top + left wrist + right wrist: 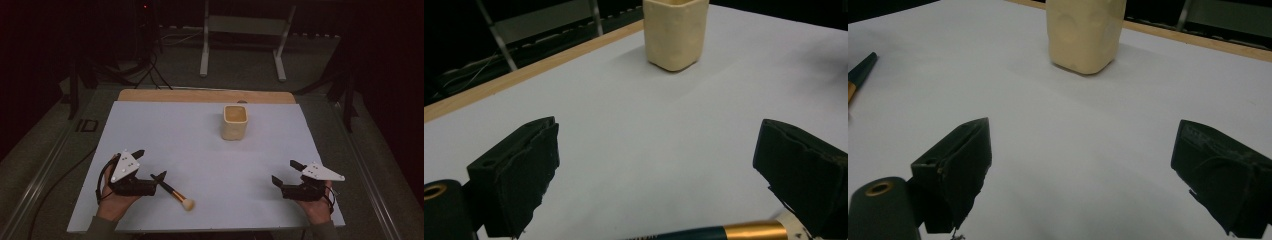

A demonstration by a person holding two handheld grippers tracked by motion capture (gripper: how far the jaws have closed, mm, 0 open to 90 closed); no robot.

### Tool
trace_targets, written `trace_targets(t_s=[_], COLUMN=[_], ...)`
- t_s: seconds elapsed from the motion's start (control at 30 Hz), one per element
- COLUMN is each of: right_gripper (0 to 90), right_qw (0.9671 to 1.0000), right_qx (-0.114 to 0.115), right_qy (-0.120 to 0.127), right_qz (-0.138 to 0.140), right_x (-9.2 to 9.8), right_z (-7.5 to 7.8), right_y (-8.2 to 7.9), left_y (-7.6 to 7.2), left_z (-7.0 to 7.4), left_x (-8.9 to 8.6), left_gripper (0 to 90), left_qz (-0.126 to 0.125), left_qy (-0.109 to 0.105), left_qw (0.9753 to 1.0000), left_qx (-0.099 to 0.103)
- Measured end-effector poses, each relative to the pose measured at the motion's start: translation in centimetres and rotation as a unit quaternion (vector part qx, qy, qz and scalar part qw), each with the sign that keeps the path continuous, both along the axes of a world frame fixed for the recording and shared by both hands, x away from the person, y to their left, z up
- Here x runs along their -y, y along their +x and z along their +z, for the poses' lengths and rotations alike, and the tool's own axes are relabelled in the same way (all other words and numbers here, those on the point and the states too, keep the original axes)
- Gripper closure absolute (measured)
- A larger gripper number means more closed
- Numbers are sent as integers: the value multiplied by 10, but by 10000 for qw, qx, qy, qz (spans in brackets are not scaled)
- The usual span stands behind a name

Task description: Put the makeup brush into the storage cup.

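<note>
While it lies flat on the pale sheet near the table's front edge, the makeup brush point(174, 191) shows a dark slender handle, a gold metal band and a soft cream tuft. Just beside its handle tip, the left gripper point(149, 164) has its blunt black jaws spread wide, holding nothing. Farther back stands a cream, rounded-square cup point(234, 122), matte and slightly dimpled. Well apart, the right gripper point(286, 171) gapes wide, empty.

A cup point(234, 122) stands on the table point(190, 130) right of centre, in the upper half of the high view. A brush point(174, 191) lies at lower left, just beside the left gripper point(149, 164). The right gripper point(286, 172) sits at lower right, well apart from both.
</note>
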State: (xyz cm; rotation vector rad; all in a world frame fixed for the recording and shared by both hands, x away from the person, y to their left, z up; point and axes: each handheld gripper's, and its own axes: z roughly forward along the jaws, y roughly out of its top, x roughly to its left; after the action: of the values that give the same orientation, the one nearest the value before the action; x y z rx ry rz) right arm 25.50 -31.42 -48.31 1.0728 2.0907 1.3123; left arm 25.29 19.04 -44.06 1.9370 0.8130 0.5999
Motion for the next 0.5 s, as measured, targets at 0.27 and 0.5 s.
trace_targets(t_s=[0.27,0.5], right_gripper=[93,93], right_qw=[10000,10000], right_qx=[-3,-9], right_qy=[4,6], right_qz=[-7,-4], right_x=[0,0], right_z=[0,0], right_y=[0,0], left_y=[8,12], left_z=[1,2], left_x=[13,15], left_gripper=[50,52], left_qz=[-164,-362], left_qy=[85,311], left_qw=[9998,9988], left_qx=[-14,-143])
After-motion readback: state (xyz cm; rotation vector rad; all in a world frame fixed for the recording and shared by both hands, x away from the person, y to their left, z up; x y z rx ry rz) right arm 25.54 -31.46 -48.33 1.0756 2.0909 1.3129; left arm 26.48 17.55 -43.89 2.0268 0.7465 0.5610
